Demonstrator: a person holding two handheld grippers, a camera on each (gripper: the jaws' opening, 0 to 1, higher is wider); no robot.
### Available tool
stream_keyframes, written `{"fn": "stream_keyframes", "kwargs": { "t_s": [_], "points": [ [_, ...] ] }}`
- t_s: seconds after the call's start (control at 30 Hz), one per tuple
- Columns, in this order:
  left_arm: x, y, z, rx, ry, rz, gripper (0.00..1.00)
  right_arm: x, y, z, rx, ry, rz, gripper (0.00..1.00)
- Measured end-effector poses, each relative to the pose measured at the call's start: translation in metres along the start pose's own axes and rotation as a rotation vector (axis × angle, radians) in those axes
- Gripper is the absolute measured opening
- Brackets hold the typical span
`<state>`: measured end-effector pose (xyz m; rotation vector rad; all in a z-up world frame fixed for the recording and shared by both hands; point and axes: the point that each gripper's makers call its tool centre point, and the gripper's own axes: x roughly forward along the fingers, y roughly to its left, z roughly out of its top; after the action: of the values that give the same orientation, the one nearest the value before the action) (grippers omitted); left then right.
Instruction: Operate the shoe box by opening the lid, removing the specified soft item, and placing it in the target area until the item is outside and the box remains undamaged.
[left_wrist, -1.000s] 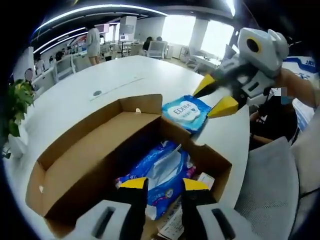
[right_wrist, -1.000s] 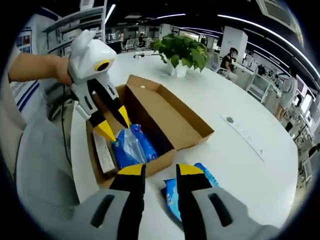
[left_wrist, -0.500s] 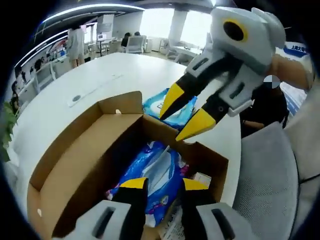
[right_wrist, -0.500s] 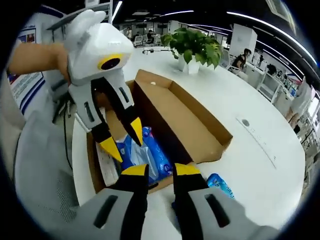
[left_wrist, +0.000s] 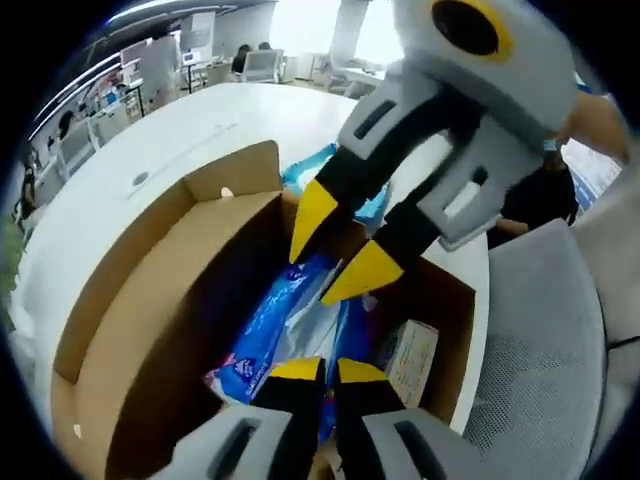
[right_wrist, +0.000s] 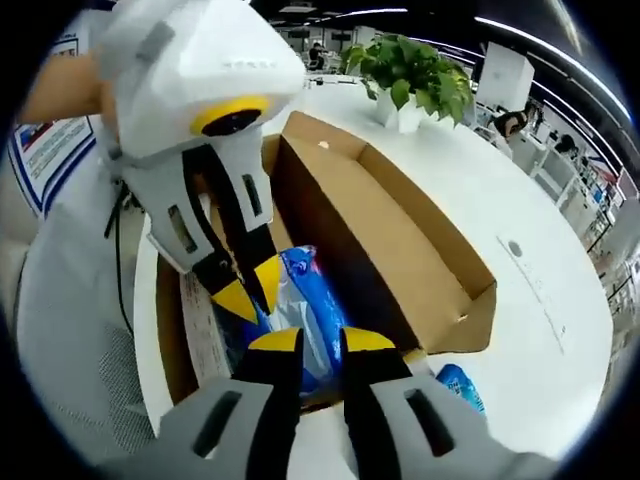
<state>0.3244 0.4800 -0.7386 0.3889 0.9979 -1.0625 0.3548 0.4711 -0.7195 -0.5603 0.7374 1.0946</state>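
**Two grippers crowd one pack inside the open box**

At about nine o'clock in the left gripper view the cardboard lid (left_wrist: 130, 300) lies folded back, so the shoe box (left_wrist: 445, 300) stands open on the white table (left_wrist: 150, 140). Toward centre, the blue soft pack (left_wrist: 275, 325) lies inside the box. The left gripper (left_wrist: 322, 370), at six o'clock, has its yellow tips almost together right at the pack's crinkled film; whether film is actually pinched between them I cannot tell. From one o'clock the right gripper (left_wrist: 335, 245) reaches down with its tips parted, holding nothing, just above the same pack. A small printed carton (left_wrist: 410, 360) sits at four o'clock inside the box, and a second blue pack (left_wrist: 310, 170) lies on the table beyond the box's far wall.

The likely trouble: both grippers working so close could knock tips together, or pull the thin film in opposite directions and tear it. A tip could also catch the box wall and crease or drag the cardboard.
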Motion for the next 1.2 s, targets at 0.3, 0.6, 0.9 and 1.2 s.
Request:
{"fn": "stream_keyframes", "kwargs": {
  "t_s": [0.3,0.6,0.9,1.2],
  "points": [
    [-0.003,0.0,0.0,-0.015,-0.021,-0.001,0.0,0.021,-0.002,-0.012,-0.006,0.093,-0.024,0.0],
    [-0.011,-0.001,-0.001,-0.042,-0.033,0.01,0.0,0.014,0.002,-0.005,-0.008,0.066,-0.024,0.0],
    [-0.029,0.0,0.002,-0.046,-0.047,0.044,0.0,0.003,0.004,0.014,0.047,-0.003,-0.009,0.0],
    [-0.054,-0.001,0.01,-0.048,-0.08,0.068,0.0,-0.018,0.006,0.037,0.032,-0.072,-0.015,0.0]
  ]
}}
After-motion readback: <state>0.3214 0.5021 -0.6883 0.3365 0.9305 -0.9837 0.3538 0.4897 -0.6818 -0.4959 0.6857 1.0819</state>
